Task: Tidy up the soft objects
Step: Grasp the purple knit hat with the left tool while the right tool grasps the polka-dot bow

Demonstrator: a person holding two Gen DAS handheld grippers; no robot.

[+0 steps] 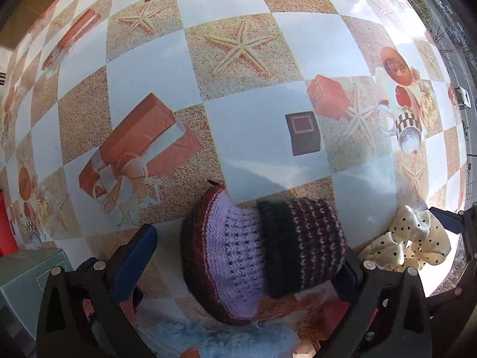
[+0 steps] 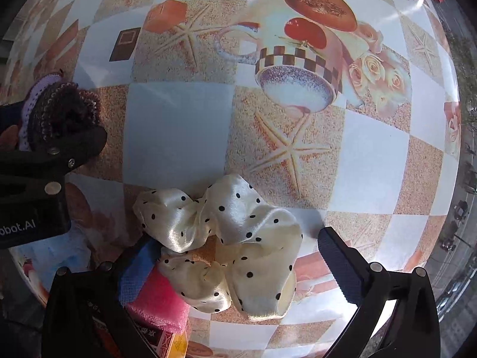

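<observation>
Blue-padded and black-framed, found the left gripper [image 1: 241, 265] spread open around the lilac knitted woollen piece with a dark striped cuff [image 1: 238, 256]. Saw its right pad against the cuff and its left pad clear of the maroon rim. Found the right gripper [image 2: 238, 261] likewise open, straddling the cream satin scrunchie with black dots [image 2: 220, 238]; saw one pad at the fabric's edge and the other standing apart.

Judged both pieces light, limp and easily crushed. Reckoned the knit grippy and best pinched across the thick folded cuff, where several layers would fill the pads. Reckoned the satin slippery, so best taken through the bunched middle rather than by a loose ruffle.

Saw both lying on the glossy checked tablecloth printed with starfish [image 1: 238, 137], the scrunchie just right of the knit. Noted a pale blue fluffy item [image 1: 223, 337] below the knit and a pink spongy block [image 2: 158, 301] touching the scrunchie.

Spotted a grey-green box [image 1: 26, 277] at the left edge; could not tell its contents. Glimpsed a printed orange carton [image 2: 167, 343], apparently closed.
</observation>
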